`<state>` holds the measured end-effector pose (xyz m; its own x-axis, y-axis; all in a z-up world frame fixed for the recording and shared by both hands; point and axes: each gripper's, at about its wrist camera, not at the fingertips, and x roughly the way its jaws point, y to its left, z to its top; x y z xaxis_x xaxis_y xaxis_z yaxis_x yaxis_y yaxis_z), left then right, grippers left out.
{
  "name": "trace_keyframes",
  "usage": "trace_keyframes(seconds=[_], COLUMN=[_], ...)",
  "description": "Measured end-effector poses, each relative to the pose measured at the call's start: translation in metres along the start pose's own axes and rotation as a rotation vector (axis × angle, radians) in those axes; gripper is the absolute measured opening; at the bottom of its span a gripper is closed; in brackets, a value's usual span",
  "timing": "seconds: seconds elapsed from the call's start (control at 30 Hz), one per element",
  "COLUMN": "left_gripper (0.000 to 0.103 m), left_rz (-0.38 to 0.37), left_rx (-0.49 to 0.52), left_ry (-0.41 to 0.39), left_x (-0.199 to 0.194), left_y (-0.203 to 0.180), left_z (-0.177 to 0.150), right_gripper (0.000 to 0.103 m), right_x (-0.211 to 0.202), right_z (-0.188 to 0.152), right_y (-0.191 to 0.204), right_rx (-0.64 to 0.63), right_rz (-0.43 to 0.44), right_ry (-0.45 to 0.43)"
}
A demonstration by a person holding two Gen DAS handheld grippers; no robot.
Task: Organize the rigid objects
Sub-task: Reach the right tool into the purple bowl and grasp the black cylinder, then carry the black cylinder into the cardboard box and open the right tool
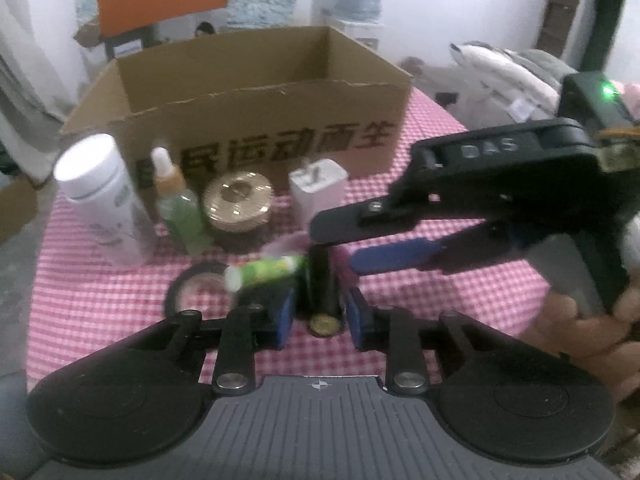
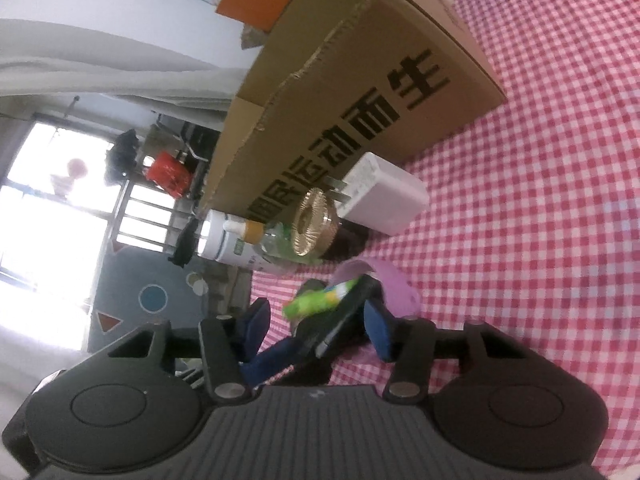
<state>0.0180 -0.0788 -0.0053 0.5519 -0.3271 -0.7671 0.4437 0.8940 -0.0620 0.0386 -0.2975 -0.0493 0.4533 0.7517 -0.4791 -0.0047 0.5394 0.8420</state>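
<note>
Two grippers meet over the red-checked table [image 1: 460, 292]. Left gripper [image 1: 319, 317] has its blue pads around an upright black cylinder [image 1: 321, 280] with a gold end; contact cannot be confirmed. Right gripper [image 1: 332, 246] stands partly spread just above, gripping nothing. Green tube [image 1: 260, 272] lies beside the cylinder, before the cardboard box [image 1: 256, 136].

Left gripper [image 1: 319, 316] tilted downward, blue pads narrowly spaced either side of a dark upright cylinder [image 1: 322, 284], contact unclear, right gripper [image 1: 344, 244] reaching in from the right, rolled sideways, jaws partly apart, a hand [image 1: 584, 320] gripping its handle
</note>
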Motion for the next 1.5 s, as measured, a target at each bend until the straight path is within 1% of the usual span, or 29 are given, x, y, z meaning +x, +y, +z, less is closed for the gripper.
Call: trace_keyframes(seconds=[0.17,0.23,0.43,0.57,0.73,0.8,0.87,1.0,1.17,1.27,1.37,1.5], left_gripper=[0.027,0.025,0.024,0.024,0.024,0.022,0.022,0.022,0.022,0.022,0.022,0.022], left_rz=[-0.008,-0.011,-0.033,-0.022,-0.016,-0.010,-0.018,-0.023,-0.017,-0.006,0.013,0.052], left_rx=[0.007,0.003,-0.006,-0.004,-0.001,0.005,0.003,0.013,0.024,0.035,0.036,0.026], left_ry=[0.002,0.015,0.073,0.084,0.101,0.102,0.099,0.075,0.020,-0.038,-0.112,-0.199], left_x=[0.006,0.011,0.026,0.031,0.038,0.039,0.038,0.035,0.013,-0.007,-0.030,-0.048], left_y=[-0.001,0.001,0.004,0.004,0.006,0.003,0.003,-0.001,-0.002,-0.004,-0.006,0.003], left_z=[0.003,0.006,0.015,0.021,0.025,0.026,0.027,0.027,0.022,0.026,0.037,0.066], right_gripper=[0.046,0.045,0.040,0.038,0.032,0.029,0.029,0.029,0.029,0.029,0.029,0.029], right_x=[0.007,0.011,0.021,0.029,0.034,0.035,0.032,0.022,0.006,-0.007,-0.019,-0.028], right_z=[0.003,0.006,0.013,0.017,0.020,0.021,0.019,0.014,0.007,0.004,0.005,0.026], right_y=[0.000,0.002,0.010,0.013,0.011,0.010,0.009,0.009,0.021,0.040,0.069,0.108], right_rx=[-0.003,-0.007,-0.040,-0.058,-0.038,-0.031,-0.032,-0.047,-0.094,-0.146,-0.223,-0.320], right_rz=[-0.037,-0.053,-0.109,-0.140,-0.132,-0.126,-0.125,-0.116,-0.108,-0.096,-0.077,-0.046], right_ry=[0.030,0.046,0.088,0.111,0.113,0.107,0.096,0.071,0.031,-0.003,-0.047,-0.087])
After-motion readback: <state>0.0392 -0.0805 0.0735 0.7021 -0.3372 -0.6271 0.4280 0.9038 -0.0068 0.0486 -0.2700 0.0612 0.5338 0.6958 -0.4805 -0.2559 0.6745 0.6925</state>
